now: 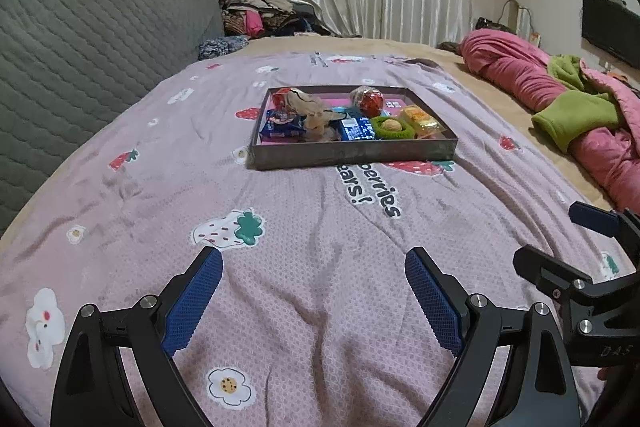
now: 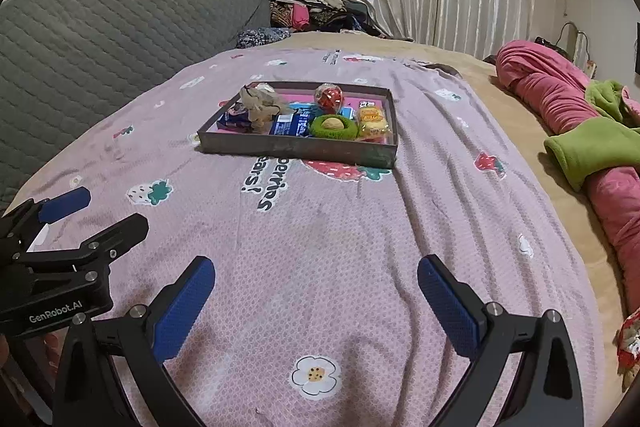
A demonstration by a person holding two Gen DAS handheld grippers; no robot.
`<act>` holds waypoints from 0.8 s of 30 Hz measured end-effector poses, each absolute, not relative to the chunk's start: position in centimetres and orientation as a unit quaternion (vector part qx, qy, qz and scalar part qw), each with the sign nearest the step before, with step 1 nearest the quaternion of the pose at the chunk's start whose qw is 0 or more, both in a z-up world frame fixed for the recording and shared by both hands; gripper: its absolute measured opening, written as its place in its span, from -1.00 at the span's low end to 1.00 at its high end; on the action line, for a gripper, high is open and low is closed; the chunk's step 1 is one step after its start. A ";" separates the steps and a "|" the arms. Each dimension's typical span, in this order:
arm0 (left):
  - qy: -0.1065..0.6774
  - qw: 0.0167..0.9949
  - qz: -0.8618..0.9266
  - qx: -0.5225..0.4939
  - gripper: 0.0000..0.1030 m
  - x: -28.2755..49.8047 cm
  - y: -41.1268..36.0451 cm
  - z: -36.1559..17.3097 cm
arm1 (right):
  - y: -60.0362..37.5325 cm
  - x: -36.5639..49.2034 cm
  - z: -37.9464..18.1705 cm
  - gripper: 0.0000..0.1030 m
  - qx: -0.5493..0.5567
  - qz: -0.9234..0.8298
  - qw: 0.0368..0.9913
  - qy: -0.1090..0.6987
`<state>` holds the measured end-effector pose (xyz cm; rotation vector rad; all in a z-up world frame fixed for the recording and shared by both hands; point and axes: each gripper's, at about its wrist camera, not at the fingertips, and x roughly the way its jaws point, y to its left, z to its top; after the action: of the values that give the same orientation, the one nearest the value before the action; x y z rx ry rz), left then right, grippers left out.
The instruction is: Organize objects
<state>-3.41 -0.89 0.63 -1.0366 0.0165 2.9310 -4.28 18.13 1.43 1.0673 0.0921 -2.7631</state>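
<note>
The bed [image 1: 120,155], covered by a pink strawberry-print blanket [image 1: 320,287], fills the space under and ahead of both pairs of fingers. One shallow grey tray [image 1: 352,151] sits on the blanket well ahead of the fingers, straight out from the left gripper [image 1: 314,297] and slightly to the left of the right gripper's [image 2: 316,305] line. The things to be organized are all inside it, well apart from every fingertip.

Both grippers hold their blue-padded fingers wide apart, with nothing but blanket between them. The two grippers sit side by side, each visible at the edge of the other's view.

Counted in the tray, largest first:
- one beige plush toy [image 2: 260,105] at the left
- two blue snack packets, one [image 1: 282,125] left and one [image 1: 356,129] centre
- one green fuzzy ring [image 2: 334,127] with one pale round piece resting in its middle
- one yellow wrapped cake [image 2: 372,121] at the right
- one red wrapped ball [image 2: 329,97] at the back

More may lie beneath them, which I cannot tell.

What could go wrong, in my judgement:
- The things are packed touching, so wide fingers may catch two at once or nudge a neighbour over the low wall.
- The soft bed may let the tray tip or slide under a downward push.
- The glossy wrappers could slip from the pads.
</note>
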 end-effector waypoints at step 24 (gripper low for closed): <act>-0.026 0.040 0.937 -0.346 0.81 -4.6 -1.4 -1.2 | 17.6 -5.1 -0.4 0.99 0.369 -0.924 0.090 0.035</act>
<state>-4.62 -1.40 -1.17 -1.0609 -0.0785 2.8714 -5.15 17.65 -0.43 1.0976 0.1048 -2.7482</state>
